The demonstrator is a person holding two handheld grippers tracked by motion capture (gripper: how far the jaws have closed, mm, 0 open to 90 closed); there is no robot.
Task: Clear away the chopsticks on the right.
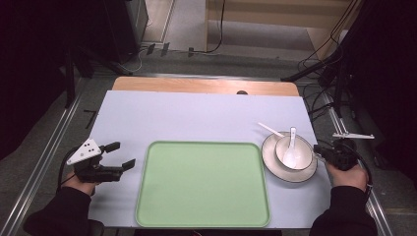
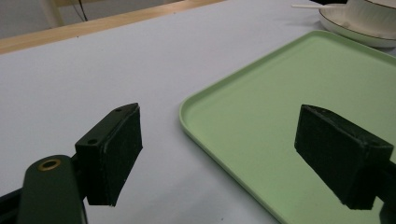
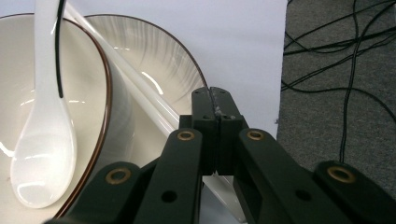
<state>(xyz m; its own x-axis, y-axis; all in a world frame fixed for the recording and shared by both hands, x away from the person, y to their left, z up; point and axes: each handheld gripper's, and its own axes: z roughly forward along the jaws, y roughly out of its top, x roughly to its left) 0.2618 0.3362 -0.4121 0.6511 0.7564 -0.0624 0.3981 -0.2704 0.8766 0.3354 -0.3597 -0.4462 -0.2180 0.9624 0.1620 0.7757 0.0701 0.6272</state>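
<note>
A light green tray (image 1: 201, 182) lies in the middle of the table. To its right a white brown-rimmed plate (image 1: 273, 164) carries a white bowl (image 1: 306, 152) with a white spoon (image 1: 291, 147) resting in it. A thin white stick (image 1: 270, 129) lies across the plate beside the bowl. My left gripper (image 1: 125, 154) hovers left of the tray, open, its jaws (image 2: 219, 154) wide apart and empty over the tray's (image 2: 280, 93) corner. My right gripper (image 1: 317, 149) sits at the plate's right edge, shut (image 3: 212, 93), jaws pressed together above the stick (image 3: 140, 93), next to the bowl (image 3: 14, 70) and spoon (image 3: 44, 140).
A pale sheet (image 1: 196, 118) covers the table, with a bare wooden strip (image 1: 206, 86) along the far edge. Metal rails run down both sides. Cables (image 3: 345, 70) lie on the grey floor just past the table's right edge.
</note>
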